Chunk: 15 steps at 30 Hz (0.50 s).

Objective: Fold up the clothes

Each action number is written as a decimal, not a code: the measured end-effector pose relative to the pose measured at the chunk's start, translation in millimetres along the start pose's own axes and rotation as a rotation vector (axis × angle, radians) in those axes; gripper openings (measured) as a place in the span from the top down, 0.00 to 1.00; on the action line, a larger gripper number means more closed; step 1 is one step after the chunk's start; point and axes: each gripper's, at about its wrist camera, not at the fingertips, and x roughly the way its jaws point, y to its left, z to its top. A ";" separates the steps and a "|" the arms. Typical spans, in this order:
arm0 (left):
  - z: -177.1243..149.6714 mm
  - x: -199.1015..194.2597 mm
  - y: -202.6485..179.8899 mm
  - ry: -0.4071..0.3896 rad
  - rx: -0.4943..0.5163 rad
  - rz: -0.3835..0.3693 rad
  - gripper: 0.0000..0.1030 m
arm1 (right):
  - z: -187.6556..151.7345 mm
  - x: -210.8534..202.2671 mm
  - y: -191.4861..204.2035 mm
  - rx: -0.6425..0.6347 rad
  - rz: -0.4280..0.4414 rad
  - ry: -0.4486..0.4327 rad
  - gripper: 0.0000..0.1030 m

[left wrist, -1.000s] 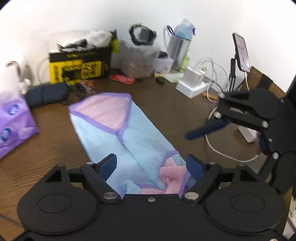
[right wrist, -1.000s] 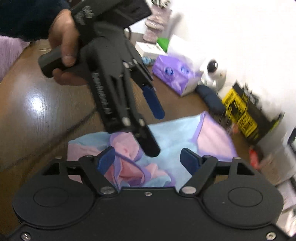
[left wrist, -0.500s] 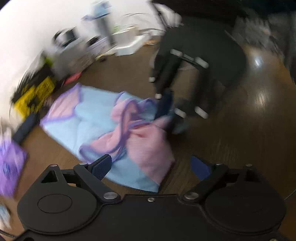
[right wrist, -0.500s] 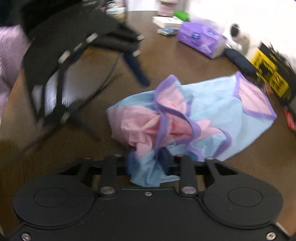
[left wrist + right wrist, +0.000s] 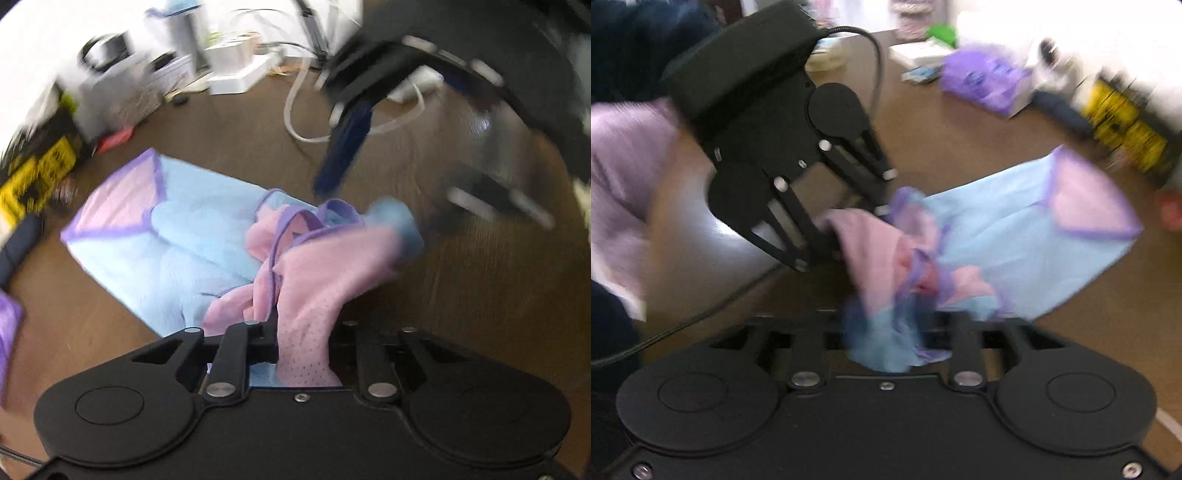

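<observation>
A light blue garment (image 5: pixel 166 240) with pink panels and purple trim lies on the brown table (image 5: pixel 480 314), flat at its far end and bunched at the near end. My left gripper (image 5: pixel 303 332) is closing, and its jaws pinch a pink fold. In the right wrist view the left gripper (image 5: pixel 827 236) meets the same pink fold of the garment (image 5: pixel 1015 240). My right gripper (image 5: pixel 886 325) has the garment's light blue edge between its pads; its jaws are beginning to open. One of its blue fingers (image 5: pixel 347 140) shows in the left wrist view, blurred.
Clutter lines the far side: a yellow-and-black box (image 5: pixel 37 173), a white charger (image 5: pixel 236 74) with loose cables (image 5: pixel 295 122), a dark pouch (image 5: pixel 18 243) and a purple tissue pack (image 5: pixel 982 85). A lilac sleeve (image 5: pixel 624 166) is at the left.
The left gripper, open before, has swung round and shut on the pink fold. The right gripper closed on the blue edge. The garment's near end went from lying flat to bunched and lifted.
</observation>
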 end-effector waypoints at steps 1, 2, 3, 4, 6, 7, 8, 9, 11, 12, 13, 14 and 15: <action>0.7 -2.1 4.1 -0.007 -0.033 -0.015 0.83 | -3.8 -2.4 11.4 -0.053 -0.023 -0.034 0.09; 1.7 -4.1 7.5 -0.012 -0.056 -0.034 0.83 | -7.7 -4.5 22.6 -0.106 -0.045 -0.066 0.09; 3.2 -5.5 9.7 -0.011 -0.065 -0.055 0.83 | -11.9 0.6 35.3 -0.183 -0.095 -0.069 0.10; 5.2 -6.1 11.6 -0.006 -0.069 -0.070 0.83 | -14.5 7.2 40.1 -0.228 -0.131 -0.064 0.10; 9.9 -6.4 15.1 0.008 -0.074 -0.094 0.83 | -16.5 19.8 40.5 -0.258 -0.180 -0.047 0.24; 11.3 -7.6 15.8 0.016 -0.074 -0.106 0.83 | -15.8 25.7 36.3 -0.240 -0.192 -0.033 0.58; 11.8 -8.8 14.4 0.022 -0.073 -0.117 0.83 | -15.6 27.8 31.3 -0.211 -0.187 -0.017 0.68; 12.2 -11.2 11.2 0.032 -0.072 -0.136 0.83 | -15.3 29.7 26.3 -0.181 -0.180 -0.001 0.80; 11.5 -16.9 3.5 0.048 -0.065 -0.187 0.84 | -14.7 22.2 22.4 -0.137 -0.126 0.006 0.84; 10.3 -24.0 -4.2 0.063 -0.060 -0.255 0.84 | -14.6 14.4 21.8 -0.108 -0.062 0.014 0.85; 10.1 -27.8 -8.6 0.075 -0.061 -0.304 0.84 | -14.5 6.3 21.4 -0.077 0.005 0.022 0.85; 10.3 -31.8 -12.9 0.098 -0.061 -0.363 0.84 | -14.4 -1.9 21.0 -0.046 0.071 0.030 0.85; 10.4 -36.6 -17.2 0.117 -0.061 -0.419 0.84 | -14.4 -10.0 20.6 -0.015 0.138 0.038 0.85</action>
